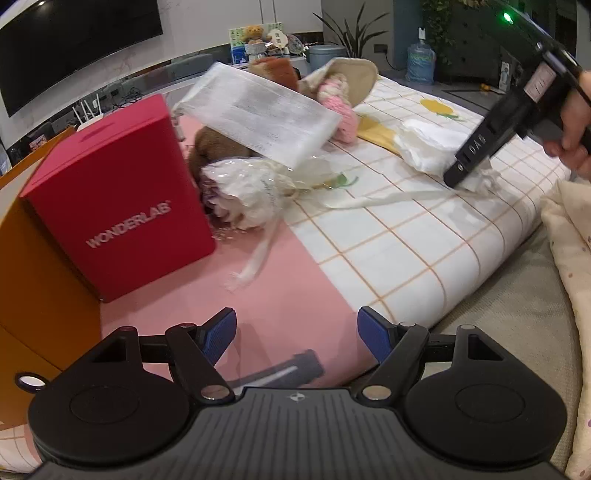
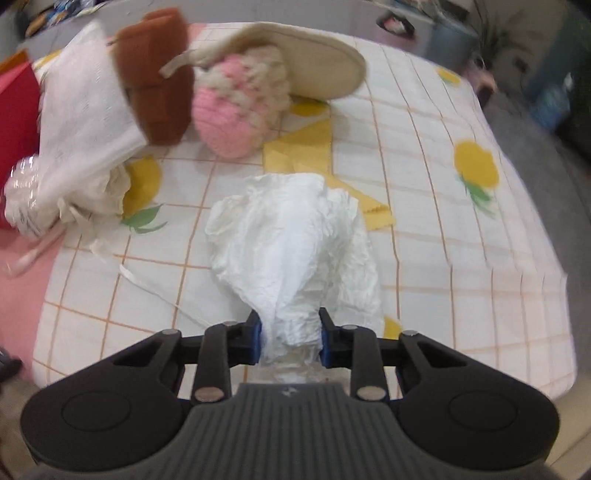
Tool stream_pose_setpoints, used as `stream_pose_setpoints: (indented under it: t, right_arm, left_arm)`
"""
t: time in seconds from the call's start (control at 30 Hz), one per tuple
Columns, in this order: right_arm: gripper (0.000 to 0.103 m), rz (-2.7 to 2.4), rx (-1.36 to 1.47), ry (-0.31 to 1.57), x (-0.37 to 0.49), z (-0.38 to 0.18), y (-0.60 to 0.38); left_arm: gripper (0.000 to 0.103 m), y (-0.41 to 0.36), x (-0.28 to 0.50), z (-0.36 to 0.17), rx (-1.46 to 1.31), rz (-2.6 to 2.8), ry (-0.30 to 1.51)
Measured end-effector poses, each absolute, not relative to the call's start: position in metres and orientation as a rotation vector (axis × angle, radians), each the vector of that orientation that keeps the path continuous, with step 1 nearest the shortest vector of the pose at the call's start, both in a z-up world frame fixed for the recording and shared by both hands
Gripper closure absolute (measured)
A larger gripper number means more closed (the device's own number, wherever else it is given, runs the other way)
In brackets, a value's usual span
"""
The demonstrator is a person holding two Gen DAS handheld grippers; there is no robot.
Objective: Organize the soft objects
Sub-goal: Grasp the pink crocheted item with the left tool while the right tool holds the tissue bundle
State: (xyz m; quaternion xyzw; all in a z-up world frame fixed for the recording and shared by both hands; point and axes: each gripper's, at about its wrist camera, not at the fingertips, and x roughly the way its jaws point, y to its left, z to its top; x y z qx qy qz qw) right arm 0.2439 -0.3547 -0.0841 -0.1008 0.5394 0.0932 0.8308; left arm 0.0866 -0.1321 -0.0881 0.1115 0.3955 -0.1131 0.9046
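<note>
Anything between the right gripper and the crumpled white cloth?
No. The right gripper has its pads pressed on a bunched end of the white cloth, nothing between them. The rest of the cloth trails forward over the checked sheet.

A dark screen [image 1: 74, 48] is mounted on the far left wall. A potted plant [image 1: 351, 29] and a water jug [image 1: 420, 62] stand far right. A grey floor [image 2: 535, 147] lies at right.
</note>
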Motion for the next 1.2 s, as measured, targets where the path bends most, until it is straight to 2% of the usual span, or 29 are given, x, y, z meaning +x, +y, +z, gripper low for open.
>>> stream_pose_setpoints:
  t: [0.13,0.2,0.27,0.3,0.4,0.5,0.57,0.63,0.7,0.83,1.0,1.1,1.13,1.2]
  right_arm:
    - [0.076,0.236,-0.202,1.165,0.250,-0.084,-0.360]
    - [0.069,0.250,-0.196,1.175,0.253,-0.083,-0.362]
    - [0.045,0.286,-0.166,1.195,0.254,-0.084,-0.361]
    - [0.041,0.315,-0.162,1.204,0.255,-0.086,-0.359]
    - [0.040,0.312,-0.201,1.219,0.256,-0.088,-0.349]
    - [0.046,0.300,-0.187,1.217,0.257,-0.088,-0.350]
    - [0.063,0.311,-0.209,1.199,0.256,-0.085,-0.356]
    - [0.067,0.319,-0.178,1.191,0.258,-0.083,-0.367]
    - [0.067,0.352,-0.133,1.189,0.260,-0.083,-0.377]
    - [0.067,0.394,0.000,1.191,0.265,-0.084,-0.398]
    - [0.069,0.428,0.111,1.186,0.269,-0.087,-0.414]
    - [0.075,0.423,0.189,1.194,0.273,-0.090,-0.423]
    - [0.080,0.420,0.195,1.197,0.273,-0.090,-0.425]
    - [0.081,0.421,0.190,1.196,0.274,-0.091,-0.425]
  left_arm:
    - [0.015,-0.150,0.082,-0.095,0.259,-0.259,0.808]
    - [0.015,-0.161,0.083,-0.094,0.295,-0.283,0.795]
    - [0.015,-0.170,0.089,-0.088,0.329,-0.293,0.763]
    - [0.015,-0.174,0.093,-0.083,0.331,-0.291,0.749]
    - [0.015,-0.184,0.111,-0.063,0.318,-0.299,0.704]
    - [0.015,-0.196,0.132,-0.043,0.314,-0.284,0.647]
    - [0.015,-0.205,0.147,-0.029,0.329,-0.255,0.594]
    - [0.013,-0.215,0.164,-0.019,0.342,-0.251,0.536]
    - [0.012,-0.226,0.183,-0.015,0.350,-0.257,0.512]
    - [0.012,-0.254,0.215,-0.019,0.356,-0.171,0.578]
    - [0.012,-0.286,0.222,-0.042,0.525,-0.140,0.483]
    - [0.012,-0.300,0.240,-0.059,0.559,-0.022,0.542]
    - [0.012,-0.302,0.244,-0.063,0.549,-0.026,0.562]
    - [0.012,-0.303,0.250,-0.070,0.532,-0.044,0.578]
